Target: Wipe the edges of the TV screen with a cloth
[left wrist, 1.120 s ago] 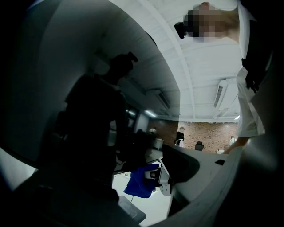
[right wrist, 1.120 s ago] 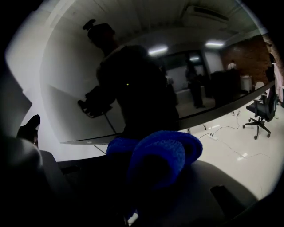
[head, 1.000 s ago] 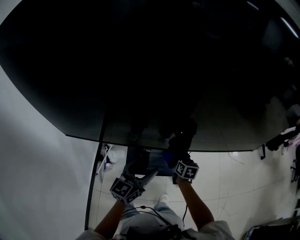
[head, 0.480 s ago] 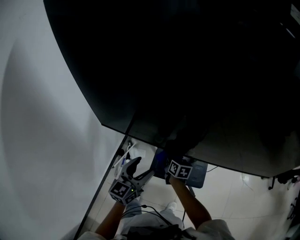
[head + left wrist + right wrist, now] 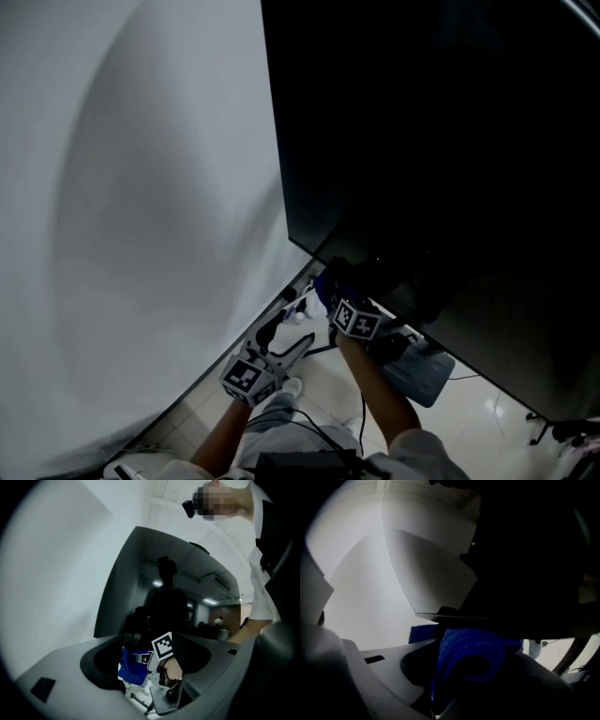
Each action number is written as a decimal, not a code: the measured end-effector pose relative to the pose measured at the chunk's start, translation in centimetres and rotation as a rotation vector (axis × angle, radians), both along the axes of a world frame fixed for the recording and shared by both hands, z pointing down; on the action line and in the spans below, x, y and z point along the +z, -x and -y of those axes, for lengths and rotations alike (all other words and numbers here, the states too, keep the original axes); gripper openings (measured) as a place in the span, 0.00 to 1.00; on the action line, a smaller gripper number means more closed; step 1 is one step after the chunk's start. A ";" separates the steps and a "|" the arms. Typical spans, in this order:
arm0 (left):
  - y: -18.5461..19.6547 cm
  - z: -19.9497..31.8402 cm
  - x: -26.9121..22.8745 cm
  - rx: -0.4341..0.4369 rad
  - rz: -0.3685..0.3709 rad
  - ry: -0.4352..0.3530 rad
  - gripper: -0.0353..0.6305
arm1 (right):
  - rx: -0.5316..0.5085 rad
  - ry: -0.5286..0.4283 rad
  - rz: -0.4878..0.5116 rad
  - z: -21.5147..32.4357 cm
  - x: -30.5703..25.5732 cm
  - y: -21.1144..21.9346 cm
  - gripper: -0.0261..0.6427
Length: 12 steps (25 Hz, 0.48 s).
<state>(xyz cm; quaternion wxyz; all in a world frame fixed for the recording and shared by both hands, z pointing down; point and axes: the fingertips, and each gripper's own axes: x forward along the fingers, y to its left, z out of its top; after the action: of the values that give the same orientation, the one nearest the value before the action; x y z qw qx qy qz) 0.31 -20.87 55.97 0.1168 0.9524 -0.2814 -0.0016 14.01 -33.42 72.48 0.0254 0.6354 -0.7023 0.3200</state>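
The black TV screen [image 5: 441, 141] fills the right of the head view, and its lower left corner sits near the middle. My right gripper [image 5: 337, 291] is shut on a blue cloth [image 5: 324, 281], which is pressed against that corner. In the right gripper view the bunched cloth [image 5: 473, 656] fills the space between the jaws, just under the TV's bottom edge [image 5: 454, 617]. My left gripper [image 5: 287, 336] hangs lower left of the right one, away from the TV, open and holding nothing. The left gripper view shows the cloth [image 5: 132, 665] and the right gripper's marker cube [image 5: 162, 645].
A white wall [image 5: 141, 206] covers the left of the head view. A blue-grey box [image 5: 422, 373] lies on the pale tiled floor [image 5: 487, 441] under the TV. Cables trail near the wall's foot [image 5: 298, 314]. A dark stand foot [image 5: 544, 427] shows at the lower right.
My right gripper has carried the cloth left along the TV's bottom edge to the lower left corner. The head view has swung left toward the wall. The left gripper has followed, still open.
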 end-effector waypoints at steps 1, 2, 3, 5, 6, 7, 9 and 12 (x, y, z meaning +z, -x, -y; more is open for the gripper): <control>1.4 0.6 0.1 -0.026 0.004 0.002 0.51 | -0.020 -0.004 0.002 1.5 0.1 1.5 0.17; 2.7 1.2 0.3 -0.051 0.008 0.006 0.51 | -0.038 -0.008 0.011 2.9 0.2 3.1 0.17; 4.0 1.7 0.4 -0.075 0.011 0.008 0.51 | -0.052 -0.013 0.023 4.1 0.2 4.6 0.17; 6.2 2.6 0.3 -0.117 0.010 0.011 0.51 | -0.062 -0.013 0.040 6.1 0.0 6.9 0.17; 7.1 2.9 0.1 -0.136 0.005 0.013 0.51 | -0.061 -0.005 0.042 6.8 -0.2 7.8 0.17; 8.0 3.3 -0.3 -0.155 -0.002 0.017 0.51 | -0.059 0.003 0.044 7.6 -0.3 8.6 0.17; 9.7 3.8 -0.5 -0.187 -0.012 0.019 0.51 | -0.061 0.010 0.056 9.1 -0.3 10.4 0.17; 12.6 4.4 0.9 -0.208 0.000 0.001 0.51 | -0.090 -0.005 0.085 11.3 -0.8 13.5 0.17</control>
<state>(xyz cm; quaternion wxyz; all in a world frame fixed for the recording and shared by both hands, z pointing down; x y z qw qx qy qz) -12.28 -25.26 56.85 0.1164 0.9180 -0.3789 -0.0137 0.55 -44.72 71.63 0.0083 0.5889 -0.7316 0.3434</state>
